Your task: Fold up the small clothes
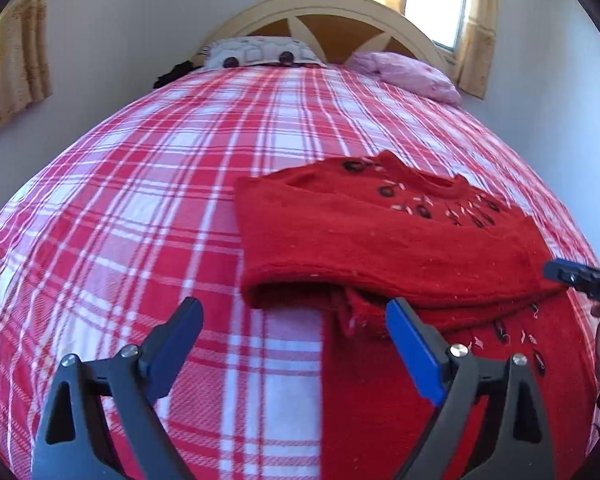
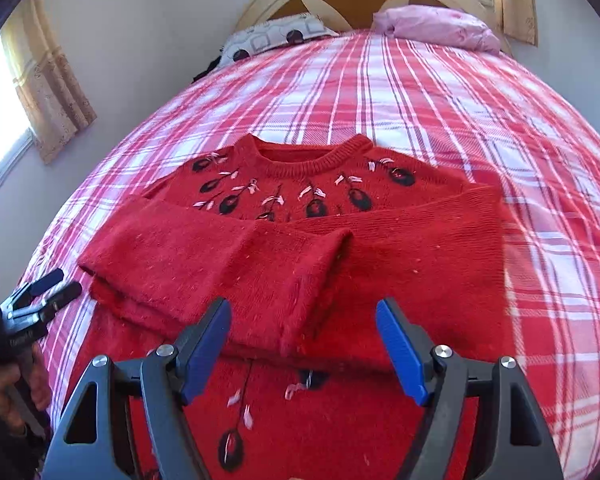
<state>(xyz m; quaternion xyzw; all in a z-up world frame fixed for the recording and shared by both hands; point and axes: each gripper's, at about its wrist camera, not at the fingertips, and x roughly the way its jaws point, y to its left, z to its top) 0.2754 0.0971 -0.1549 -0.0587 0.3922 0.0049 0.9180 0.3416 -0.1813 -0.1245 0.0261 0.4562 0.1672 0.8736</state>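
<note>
I am standing at the foot of a bed (image 1: pixel 148 184) covered in a red and white checked sheet, with a curved headboard (image 1: pixel 324 4), two pillows at the far end and curtained windows behind.

My left gripper (image 1: pixel 296 336) hangs over bare sheet with its jaws spread wide and nothing between them; only its right finger (image 1: pixel 414 352) overlaps the near left edge of the sweater (image 1: pixel 380 236). My right gripper (image 2: pixel 304 340) is also released, jaws well apart, empty, and hovers directly above the middle of the sweater (image 2: pixel 308 264).

The sweater is red with dark embroidered flowers around the collar (image 2: pixel 300 156). It lies flat on the near half of the bed, collar toward the headboard, hem toward me and running out under the right gripper. Both sleeves (image 2: pixel 220 256) are already folded across the chest, their cuffs meeting near the centre, so the piece now forms a long strip running near to far.

I judge the sleeves done and the lengthwise fold still to come: hem brought up toward the collar. For that the right gripper is the better placed, already over the cloth, while the left sits just off the left edge and must shift right to catch its hem corner. The hem itself lies below both views, so I cannot tell how flat it is.
</note>
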